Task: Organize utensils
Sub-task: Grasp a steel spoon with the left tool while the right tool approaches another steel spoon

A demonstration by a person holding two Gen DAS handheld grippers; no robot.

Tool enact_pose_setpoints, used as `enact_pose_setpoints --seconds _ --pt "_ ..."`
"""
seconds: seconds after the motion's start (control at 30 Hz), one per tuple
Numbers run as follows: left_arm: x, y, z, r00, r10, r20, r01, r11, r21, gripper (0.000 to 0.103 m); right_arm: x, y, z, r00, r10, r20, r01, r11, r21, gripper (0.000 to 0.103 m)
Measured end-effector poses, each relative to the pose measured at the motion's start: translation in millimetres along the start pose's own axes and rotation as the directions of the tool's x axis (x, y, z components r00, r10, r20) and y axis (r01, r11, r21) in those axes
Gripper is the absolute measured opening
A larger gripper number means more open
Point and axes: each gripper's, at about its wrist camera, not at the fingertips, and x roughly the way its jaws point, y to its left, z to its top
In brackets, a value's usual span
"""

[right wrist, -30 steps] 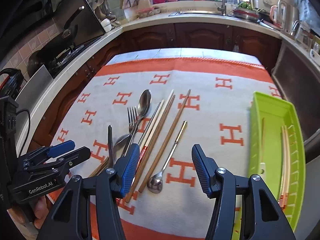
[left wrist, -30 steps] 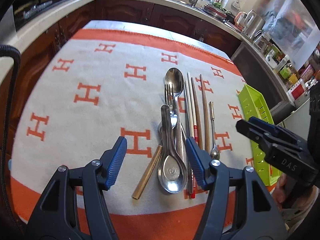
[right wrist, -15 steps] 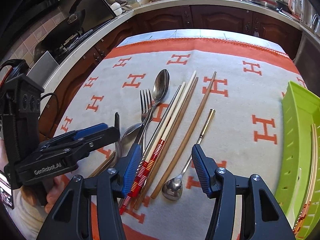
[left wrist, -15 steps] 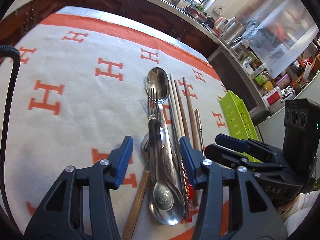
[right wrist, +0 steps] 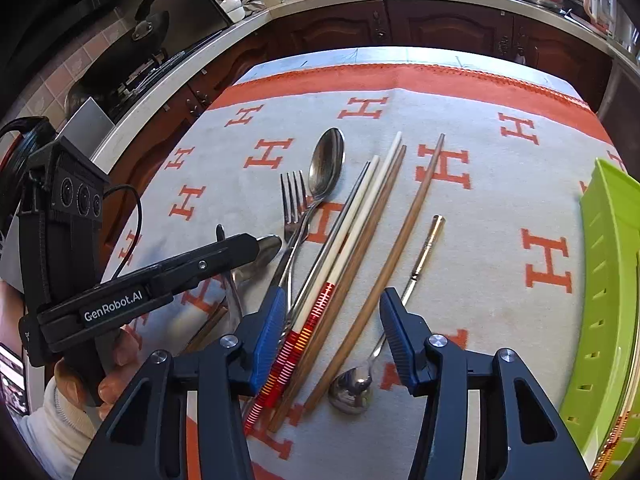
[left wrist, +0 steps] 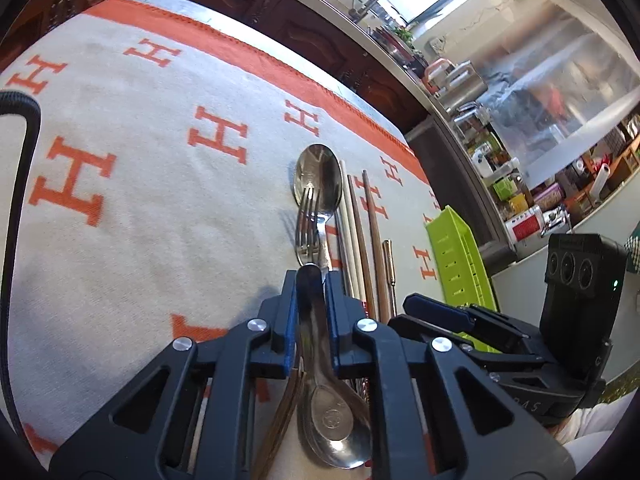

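My left gripper (left wrist: 311, 280) is closing on the handle of a steel soup spoon (left wrist: 334, 428), and its blue pads press both sides of that handle. The spoon lies on the cloth over a brass-coloured handle (left wrist: 280, 420). Beyond it lie a fork (left wrist: 308, 220) and a large spoon (left wrist: 320, 176). My right gripper (right wrist: 332, 320) hovers low with its jaws closing slightly and still apart. Below the gap lie the cream chopsticks with red bands (right wrist: 348, 240) and a brown chopstick (right wrist: 400, 240), untouched. A small spoon (right wrist: 352, 392) lies just right of them.
A lime-green slotted tray (right wrist: 608, 280) stands at the right table edge with chopsticks inside. The white cloth with orange H marks (right wrist: 548, 260) covers the table. Dark cabinets, a stove and a sink counter ring the far side. A person's hand (right wrist: 116, 380) holds the left gripper.
My left gripper came down and forward over the soup spoon and its jaws closed from wide apart onto the handle. My right gripper dropped closer to the chopsticks, jaws barely narrower.
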Motion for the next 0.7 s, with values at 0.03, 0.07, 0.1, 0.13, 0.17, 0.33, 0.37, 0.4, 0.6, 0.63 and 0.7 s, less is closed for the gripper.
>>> enact_pose_setpoints --seconds 0.03,0.07,0.1,0.13,0.17,0.33,0.37,0.4,0.6,0.63,0.7 --pt "-2.8 1.1 -1.3 1.0 -0.003 0.001 0.003 1.0 -0.013 0.009 0.3 1.8 -0.2 1.0 0.004 -0.001 -0.004 1.0 -0.002 0.049" --pt "-3.3 3.4 -2.1 1.0 -0.007 0.0 0.007 0.999 -0.033 0.009 1.7 4.0 0.4 1.0 0.011 -0.004 -0.011 1.0 -0.006 0.048" --pt "-4.4 5.0 -3.6 1.0 -0.009 -0.002 0.009 0.999 -0.047 0.009 2.4 6.5 0.5 1.0 0.015 -0.006 -0.015 1.0 -0.01 0.048" --pt "-8.0 7.5 -5.5 1.0 -0.007 -0.005 0.007 0.999 -0.052 0.009 3.2 9.4 0.7 1.0 0.02 -0.008 -0.02 1.0 -0.015 0.047" --pt "-8.8 8.9 -6.3 1.0 -0.006 -0.012 0.006 0.998 -0.058 0.008 4.4 11.8 1.1 1.0 0.025 -0.012 -0.025 1.0 -0.019 0.046" --pt "-23.9 11.0 -10.9 0.999 0.031 -0.032 -0.032 0.999 -0.039 0.007 7.7 24.3 1.7 0.998 0.053 -0.026 -0.054 0.998 -0.039 0.044" --pt "-26.2 8.3 -11.7 0.998 0.053 -0.035 -0.054 0.998 -0.029 0.007 7.8 27.6 1.5 0.998 0.062 -0.027 -0.063 0.997 -0.045 0.044" --pt "-27.2 7.0 -11.6 0.996 0.086 -0.036 -0.087 0.996 -0.02 0.006 7.6 30.6 1.3 0.997 0.07 -0.028 -0.072 0.996 -0.052 0.044" --pt "-47.2 17.2 -12.4 0.997 0.071 -0.015 -0.072 0.996 -0.05 0.005 9.7 56.7 -3.3 0.992 0.113 -0.05 -0.118 0.985 -0.124 0.044" --pt "-52.9 19.7 -13.0 0.998 0.061 -0.005 -0.061 0.997 -0.054 0.004 10.5 59.6 -3.8 0.992 0.116 -0.054 -0.122 0.984 -0.128 0.044" --pt "-61.3 20.8 -13.6 0.999 0.051 0.008 -0.051 0.997 -0.053 0.003 12.2 63.6 -4.1 0.991 0.121 -0.059 -0.128 0.983 -0.131 0.044"
